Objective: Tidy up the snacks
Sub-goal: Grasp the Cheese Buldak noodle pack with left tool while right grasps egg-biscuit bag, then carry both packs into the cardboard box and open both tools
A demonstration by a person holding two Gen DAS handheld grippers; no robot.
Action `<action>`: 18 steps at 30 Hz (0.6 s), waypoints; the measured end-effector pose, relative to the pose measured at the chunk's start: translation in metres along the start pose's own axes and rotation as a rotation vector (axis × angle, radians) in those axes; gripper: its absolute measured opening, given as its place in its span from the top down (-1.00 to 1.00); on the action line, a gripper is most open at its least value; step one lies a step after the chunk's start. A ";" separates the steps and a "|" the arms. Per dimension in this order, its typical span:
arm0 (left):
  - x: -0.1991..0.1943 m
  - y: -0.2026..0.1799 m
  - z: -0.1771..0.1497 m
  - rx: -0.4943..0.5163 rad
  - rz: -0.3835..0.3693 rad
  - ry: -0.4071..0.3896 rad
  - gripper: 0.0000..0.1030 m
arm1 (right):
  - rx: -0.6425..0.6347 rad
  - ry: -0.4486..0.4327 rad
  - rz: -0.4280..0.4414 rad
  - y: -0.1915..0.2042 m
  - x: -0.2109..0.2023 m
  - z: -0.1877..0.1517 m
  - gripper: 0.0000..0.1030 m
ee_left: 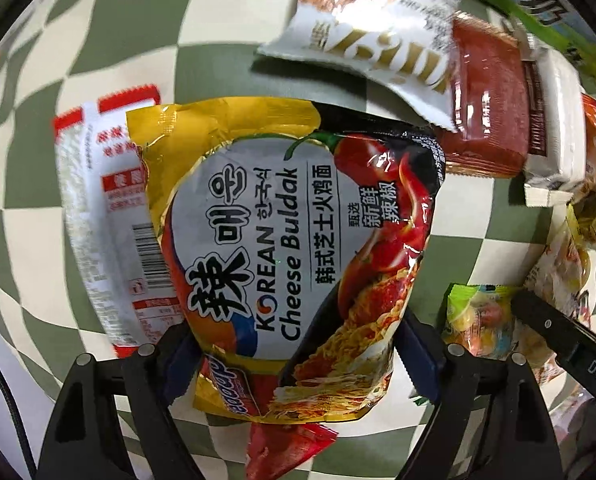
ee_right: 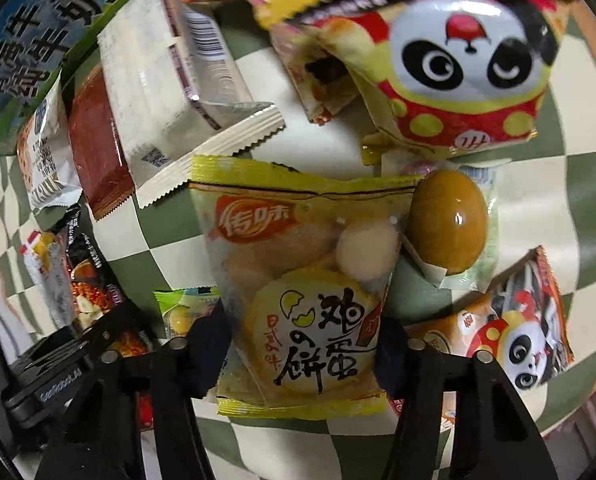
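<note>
A: What is each gripper doing over the green-and-cream checkered cloth (ee_left: 226, 60)?

B: The left gripper (ee_left: 298, 354) is pointing down, its dark pads pressing on both sides of the glossy yellow-and-black Cheese Buldak noodle packet (ee_left: 298, 232), so it is holding it near the packet's lower end; that packet is lying partly over a white-and-red printed wrapper (ee_left: 98, 216); the right gripper (ee_right: 302, 354) is clasping the clear yellow-edged egg-biscuit packet (ee_right: 298, 280) at its lower half.

A: What is crowding them?

B: A brown egg-shaped snack in a clear pouch (ee_right: 448, 226) is sitting just beside the biscuit packet; a flat white zigzag-edged sachet (ee_right: 178, 112) is touching its top corner; a panda-printed red-and-yellow bag (ee_right: 450, 80) is lying beyond.

A: How should this pick go well?

B: Judging by the overlap, lifting each packet straight up is looking safest; a gentle squeeze should be sparing the biscuits; the wrapper underneath may be dragging along, so rising slowly seems wise.
</note>
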State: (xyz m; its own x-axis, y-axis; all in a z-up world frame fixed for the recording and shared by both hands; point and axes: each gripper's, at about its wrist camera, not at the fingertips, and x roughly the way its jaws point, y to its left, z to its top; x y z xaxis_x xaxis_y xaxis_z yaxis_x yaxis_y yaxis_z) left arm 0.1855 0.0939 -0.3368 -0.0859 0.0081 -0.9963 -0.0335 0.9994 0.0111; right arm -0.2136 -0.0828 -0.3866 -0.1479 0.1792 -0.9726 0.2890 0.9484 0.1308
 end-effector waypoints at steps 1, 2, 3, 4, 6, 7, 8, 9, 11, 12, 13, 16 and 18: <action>-0.003 0.003 -0.002 0.005 0.007 -0.016 -0.65 | -0.004 -0.014 -0.016 0.002 -0.001 -0.001 -0.11; -0.007 0.007 -0.005 0.009 0.002 -0.031 -0.65 | -0.011 -0.025 -0.032 0.005 -0.002 -0.003 -0.08; -0.009 0.010 -0.009 0.010 -0.006 -0.042 -0.65 | -0.018 -0.037 -0.048 0.006 -0.003 -0.004 -0.03; -0.013 0.015 -0.012 0.014 -0.010 -0.052 -0.65 | -0.019 -0.045 -0.058 0.008 -0.004 -0.004 0.02; -0.023 0.016 -0.020 0.021 -0.017 -0.075 -0.65 | -0.023 -0.065 -0.070 0.010 -0.004 -0.006 0.09; -0.027 0.021 -0.024 0.027 -0.017 -0.088 -0.65 | -0.026 -0.077 -0.075 0.009 -0.006 -0.008 0.11; -0.032 0.020 -0.030 0.033 -0.013 -0.095 -0.65 | -0.029 -0.087 -0.076 0.008 -0.008 -0.009 0.13; -0.034 0.017 -0.037 0.036 -0.012 -0.099 -0.65 | -0.032 -0.095 -0.075 0.008 -0.009 -0.012 0.14; -0.044 0.014 -0.044 0.044 -0.024 -0.102 -0.65 | -0.037 -0.104 -0.061 0.007 -0.012 -0.016 0.15; -0.044 0.016 -0.048 0.049 -0.023 -0.094 -0.65 | -0.043 -0.109 -0.056 0.015 -0.007 -0.028 0.15; -0.048 0.021 -0.052 0.044 -0.032 -0.087 -0.65 | -0.050 -0.114 -0.049 0.016 -0.009 -0.030 0.15; -0.074 0.032 -0.050 0.031 -0.061 -0.082 -0.65 | -0.078 -0.133 -0.013 0.020 -0.027 -0.032 0.16; -0.087 0.041 -0.071 0.023 -0.078 -0.102 -0.65 | -0.105 -0.153 0.014 0.024 -0.042 -0.031 0.16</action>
State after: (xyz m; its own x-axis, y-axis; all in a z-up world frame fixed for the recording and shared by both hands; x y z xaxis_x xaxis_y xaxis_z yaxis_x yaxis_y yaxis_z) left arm 0.1208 0.1320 -0.2434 0.0182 -0.0678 -0.9975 -0.0130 0.9976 -0.0681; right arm -0.2299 -0.0595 -0.3365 0.0034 0.1587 -0.9873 0.1890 0.9694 0.1565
